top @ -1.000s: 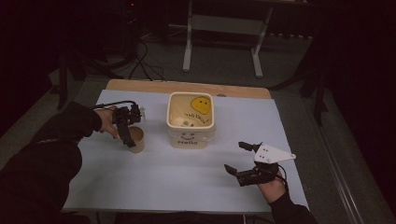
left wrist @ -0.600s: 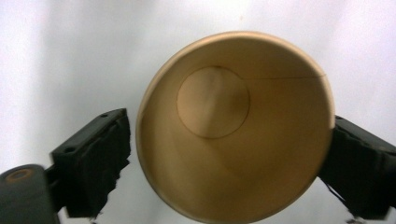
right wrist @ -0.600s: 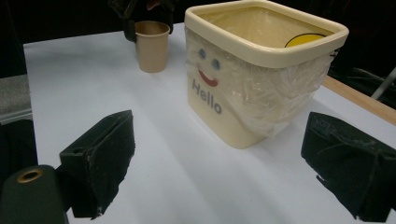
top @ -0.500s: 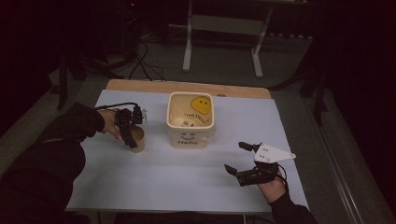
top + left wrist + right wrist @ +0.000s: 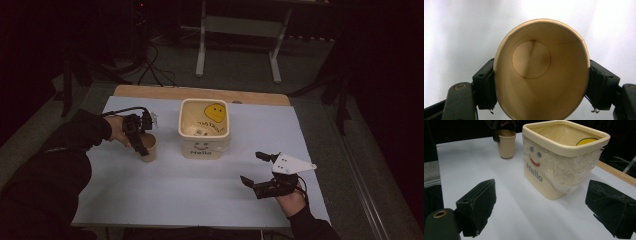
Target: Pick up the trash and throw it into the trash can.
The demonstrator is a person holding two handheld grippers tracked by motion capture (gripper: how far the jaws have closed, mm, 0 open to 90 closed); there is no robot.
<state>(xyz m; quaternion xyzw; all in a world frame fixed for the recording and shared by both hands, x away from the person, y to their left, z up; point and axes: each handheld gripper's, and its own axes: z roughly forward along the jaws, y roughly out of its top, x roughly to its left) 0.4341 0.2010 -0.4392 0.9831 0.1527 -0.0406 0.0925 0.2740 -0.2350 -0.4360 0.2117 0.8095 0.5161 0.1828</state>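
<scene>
the room lay dark around a pale blue-white bench [image 5: 200, 195] with a wooden edge at its far side. the left gripper [image 5: 541, 82] had its black padded fingers [image 5: 485, 85] pressed on opposite sides of the rim of a tan paper cup [image 5: 541, 70], which looked squeezed into a slight oval between them; they had just been closing, from wide open to this grip, with the cup between them all the while. that closing meant, by my reading, that the grasp was made and the cup stood ready to be lifted, perhaps toward the cream square plastic tub [image 5: 204, 131] with a plastic liner, a smiley face and the word "hello", which stood just to the right of the cup in the high view. the cup [image 5: 146, 146] was upright on the bench at its left part and looked empty. the left gripper [image 5: 140, 142] pointed steeply down onto it, the hand and dark sleeve reaching in from the left edge.

the right gripper [image 5: 256, 170] had its fingers [image 5: 477, 207] spread wide with nothing between them, held low and nearly level over the bench's near right part, aimed toward the tub [image 5: 564, 160], well apart from it.
</scene>
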